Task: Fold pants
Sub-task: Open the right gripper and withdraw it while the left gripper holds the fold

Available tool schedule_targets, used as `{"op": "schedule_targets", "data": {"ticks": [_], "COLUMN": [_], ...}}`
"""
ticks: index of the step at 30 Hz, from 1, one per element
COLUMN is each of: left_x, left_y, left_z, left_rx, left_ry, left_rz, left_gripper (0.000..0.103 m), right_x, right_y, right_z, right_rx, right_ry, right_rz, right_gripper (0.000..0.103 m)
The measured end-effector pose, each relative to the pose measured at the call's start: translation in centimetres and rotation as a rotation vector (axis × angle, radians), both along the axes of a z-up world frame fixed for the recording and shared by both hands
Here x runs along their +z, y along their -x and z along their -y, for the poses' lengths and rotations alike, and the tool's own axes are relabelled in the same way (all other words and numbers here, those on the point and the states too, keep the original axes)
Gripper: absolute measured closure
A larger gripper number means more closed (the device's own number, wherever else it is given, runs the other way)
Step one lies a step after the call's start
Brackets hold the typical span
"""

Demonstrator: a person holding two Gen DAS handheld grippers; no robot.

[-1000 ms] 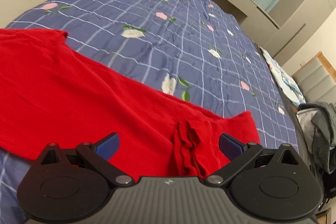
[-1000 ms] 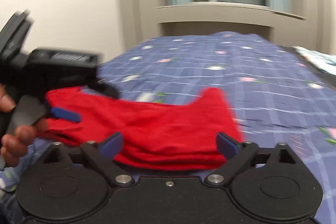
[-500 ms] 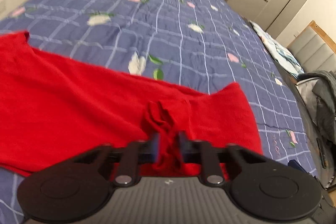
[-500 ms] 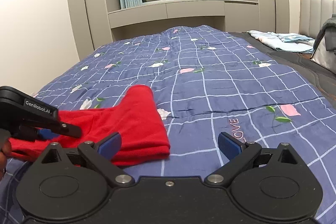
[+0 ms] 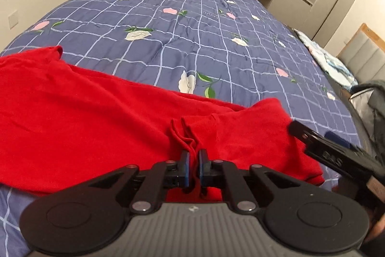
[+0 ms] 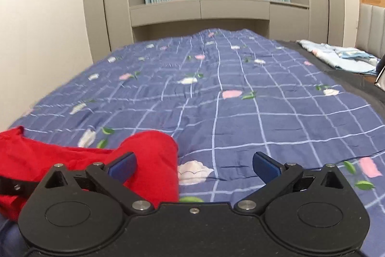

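Note:
Red pants [image 5: 96, 112] lie spread across the near edge of the blue flowered quilt [image 5: 192, 35]. My left gripper [image 5: 194, 169] is shut on the pants' red drawstring [image 5: 185, 139] at the waist. The right gripper shows in the left wrist view [image 5: 336, 155] at the pants' right end. In the right wrist view the pants [image 6: 144, 160] lie at the lower left. My right gripper [image 6: 193, 166] is open and empty, with its left finger over the rounded red end.
The quilt [image 6: 240, 100] covers most of the bed. Folded light blue cloth [image 6: 341, 57] lies at the bed's far right. A grey garment [image 5: 375, 98] sits by the right edge. Cabinets and a window stand behind the bed.
My left gripper closed on the drawstring one second ago and still holds it. My right gripper has swung right, then come back close to the pants' right end, staying open.

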State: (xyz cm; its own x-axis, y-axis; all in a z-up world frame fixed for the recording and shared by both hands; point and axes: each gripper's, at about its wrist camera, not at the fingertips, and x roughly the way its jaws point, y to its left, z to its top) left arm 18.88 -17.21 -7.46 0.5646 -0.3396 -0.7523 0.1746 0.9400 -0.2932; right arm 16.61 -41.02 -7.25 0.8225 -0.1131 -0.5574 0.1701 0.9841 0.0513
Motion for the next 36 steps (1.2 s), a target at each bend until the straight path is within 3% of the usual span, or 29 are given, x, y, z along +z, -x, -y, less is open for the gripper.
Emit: {"op": "schedule_targets", "data": {"ticks": [6,9,14,20,27,30,36], "left_x": [-0.7,-0.8,-0.8,-0.9,-0.7,0.0,-0.1], "left_y": [0.0,0.1,-0.1,-0.1,0.1,0.6,0.5], "left_z": [0.0,0.1,0.1,0.1,0.0,-0.6,-0.3], "left_rx": [0.0,-0.001,-0.002,-0.001,0.0,-0.017,-0.032], "left_ry": [-0.01,-0.016,-0.018,-0.02,-0.017,0.004,-0.02], "left_rz": [-0.014,-0.013,-0.018,-0.018,-0.02,-0.004,-0.003], "left_gripper": [0.096,0.096,0.096,0.096,0.096,0.096,0.096], "right_x": [-3.1,-3.1,-0.8,-3.0,-3.1,-2.2,-2.8], "right_y": [-2.1,-2.1,-1.0,-3.3,-2.6,0.2,3.8], "right_z": [-0.5,-0.6,0.2,0.5,0.2,-0.3,-1.0], "right_rx": [-0.009,-0.008,-0.027,-0.031,-0.039,-0.061,-0.099], "right_ry": [0.071,0.079,0.025,0.093,0.103,0.082,0.046], "right_rz": [-0.145,-0.133,-0.007,-0.148,-0.116,-0.074,-0.078], "right_gripper": [0.001,0.001,0.001,0.001,0.001,0.001,0.001]}}
